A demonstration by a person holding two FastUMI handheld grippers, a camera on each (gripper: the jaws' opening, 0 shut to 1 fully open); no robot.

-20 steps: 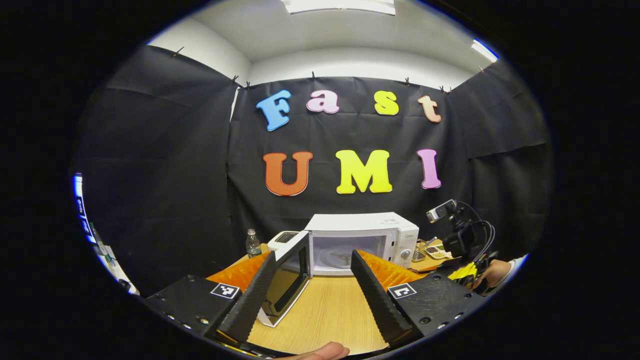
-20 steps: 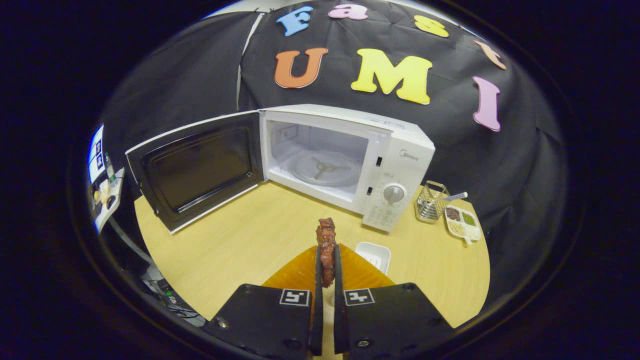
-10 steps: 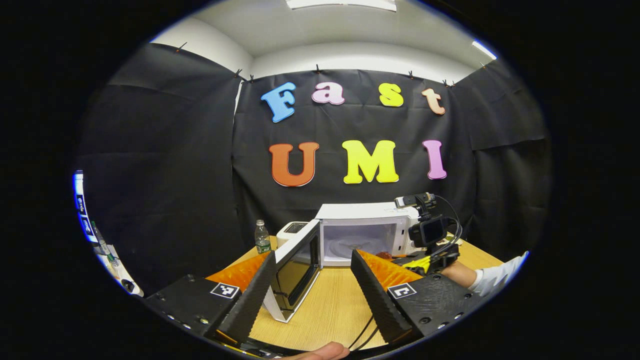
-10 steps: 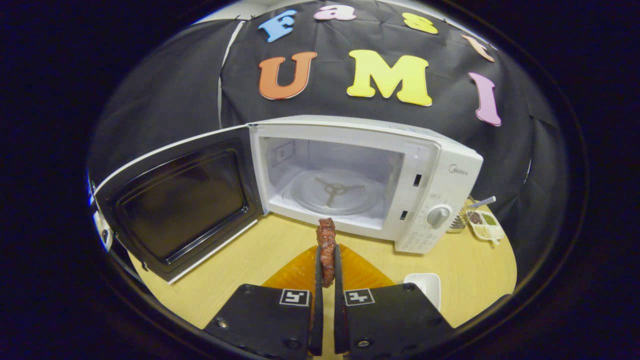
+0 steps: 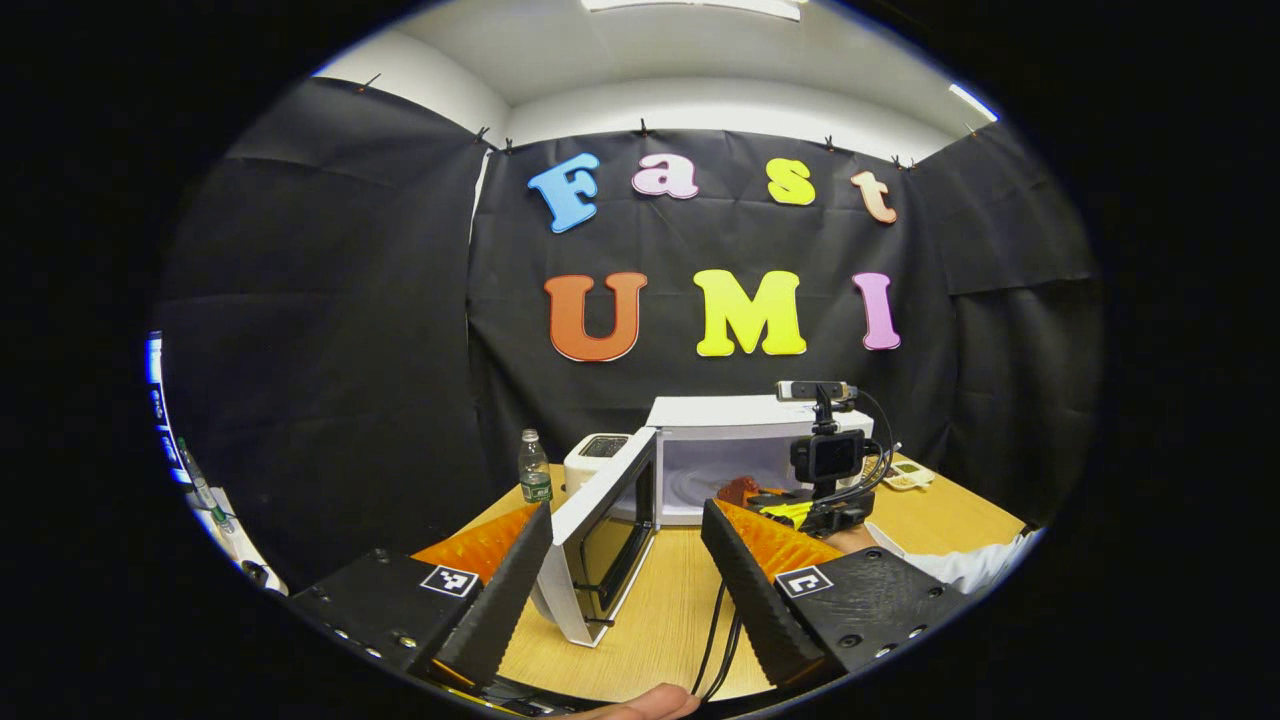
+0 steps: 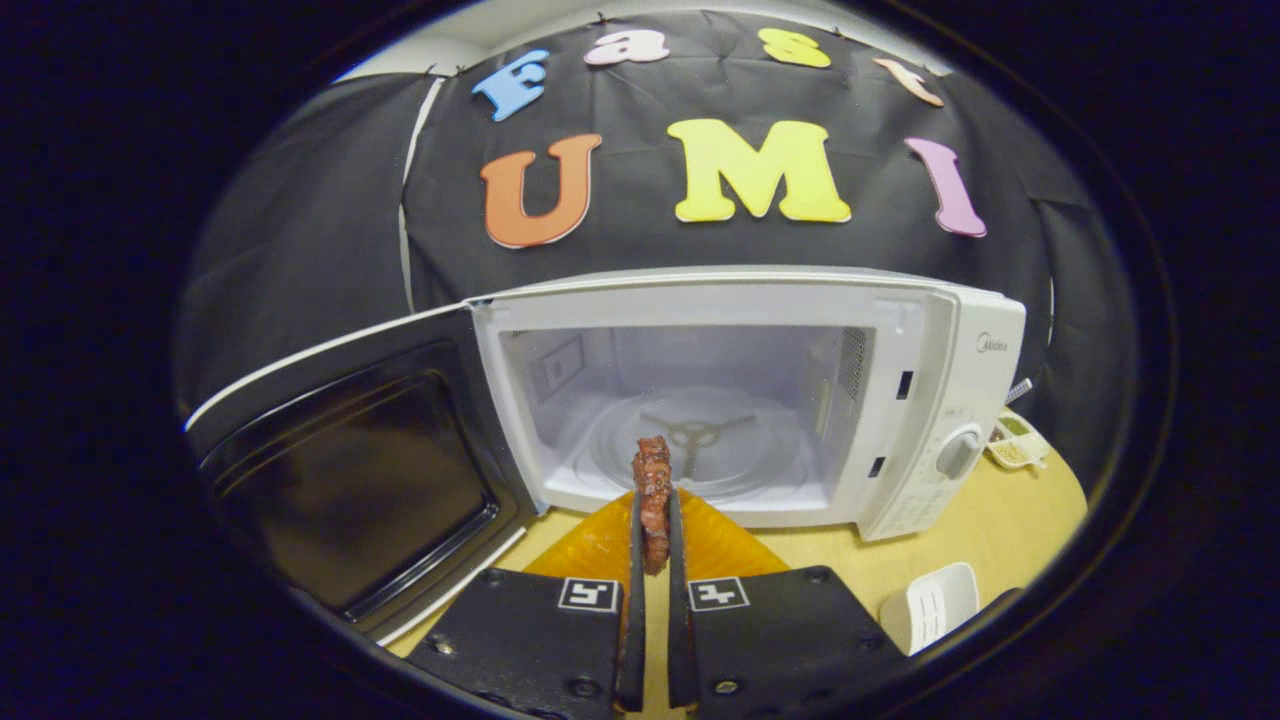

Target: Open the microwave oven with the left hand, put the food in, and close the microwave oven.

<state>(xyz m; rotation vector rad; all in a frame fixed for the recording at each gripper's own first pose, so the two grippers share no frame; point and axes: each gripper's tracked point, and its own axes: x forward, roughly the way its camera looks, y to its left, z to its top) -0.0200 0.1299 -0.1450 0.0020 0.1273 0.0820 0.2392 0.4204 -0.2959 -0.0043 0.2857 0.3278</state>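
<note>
The right gripper (image 6: 651,520) pinches a strip of food (image 6: 653,490) between its pressed-in fingers, the meat standing upright and level with the microwave's mouth; from the left gripper view it (image 5: 770,503) reaches toward the opening with a white sleeve (image 5: 965,565) behind it. The left gripper (image 5: 625,560) hangs back over the table (image 5: 660,625), its fingers spread wide with nothing between them, and a fingertip (image 5: 640,703) shows at the bottom edge. One microwave (image 6: 750,390) stands on the table, its cavity holding a single glass turntable (image 6: 700,450) and no food yet. Its one door (image 6: 350,470) swings wide to the left. One white dish (image 6: 930,605) lies on the table to the right of the gripper. One compartment tray (image 6: 1012,442) sits past the microwave's right side, with small heaps in it that I can't identify. One bottle (image 5: 534,470) stands left of the microwave.
</note>
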